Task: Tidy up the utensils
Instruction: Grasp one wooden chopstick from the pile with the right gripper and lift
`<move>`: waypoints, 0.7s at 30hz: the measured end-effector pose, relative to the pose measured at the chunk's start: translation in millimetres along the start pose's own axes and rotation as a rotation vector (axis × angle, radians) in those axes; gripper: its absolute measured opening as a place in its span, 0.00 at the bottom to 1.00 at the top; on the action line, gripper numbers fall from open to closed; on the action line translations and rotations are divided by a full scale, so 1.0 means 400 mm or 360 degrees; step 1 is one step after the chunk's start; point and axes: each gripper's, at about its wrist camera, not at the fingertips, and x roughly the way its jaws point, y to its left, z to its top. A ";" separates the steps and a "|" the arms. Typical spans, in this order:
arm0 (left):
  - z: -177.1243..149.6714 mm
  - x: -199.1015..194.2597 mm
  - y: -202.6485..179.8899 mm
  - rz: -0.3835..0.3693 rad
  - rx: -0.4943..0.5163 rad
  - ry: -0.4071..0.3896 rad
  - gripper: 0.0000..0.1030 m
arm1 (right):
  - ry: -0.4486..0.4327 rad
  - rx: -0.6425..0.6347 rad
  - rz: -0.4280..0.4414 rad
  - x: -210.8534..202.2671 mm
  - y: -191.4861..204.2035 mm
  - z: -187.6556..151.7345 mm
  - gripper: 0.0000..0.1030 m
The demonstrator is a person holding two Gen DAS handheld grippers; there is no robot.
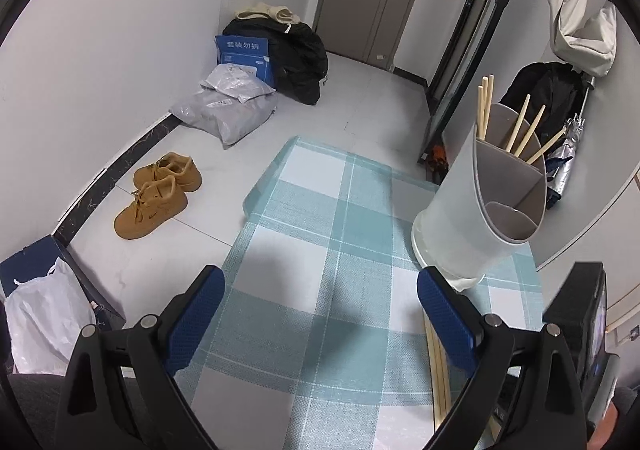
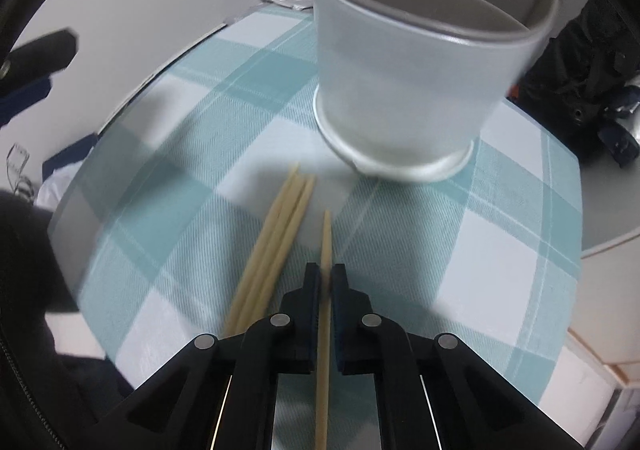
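A pale grey utensil holder with inner dividers stands on the checked tablecloth. Several wooden chopsticks stick out of its far compartment. In the right wrist view my right gripper is shut on a single chopstick that runs between its pads and points toward the holder. A bundle of loose chopsticks lies on the cloth just left of it. My left gripper stands open over the cloth with nothing between its fingers; loose chopsticks lie by its right finger.
Tan shoes, grey parcels, a blue box and a black bag lie on the floor beyond the table's left edge. A white plastic bag sits at lower left. Dark clothes hang at right.
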 end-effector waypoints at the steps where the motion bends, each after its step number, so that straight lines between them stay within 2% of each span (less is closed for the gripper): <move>1: 0.000 -0.002 -0.003 0.0013 0.0015 -0.0014 0.92 | 0.0005 -0.0004 -0.0001 -0.002 0.000 -0.003 0.05; 5: -0.003 -0.005 -0.014 0.0035 0.0056 -0.0047 0.92 | -0.0007 -0.0006 -0.0047 -0.003 0.005 0.004 0.07; 9: -0.007 0.009 -0.013 0.0058 0.0057 -0.0006 0.92 | -0.0060 -0.0013 -0.0060 -0.003 0.007 0.021 0.06; 14: -0.008 0.017 -0.004 0.0087 0.0049 0.0012 0.92 | -0.0147 0.0064 0.0018 0.004 -0.018 0.054 0.05; 18: -0.017 0.043 -0.007 0.0095 0.0051 0.0092 0.92 | -0.0220 0.0240 0.0137 -0.019 -0.089 0.048 0.04; 21: -0.029 0.062 -0.024 0.0049 0.0078 0.0161 0.92 | -0.0290 0.0394 0.0233 -0.046 -0.146 0.054 0.05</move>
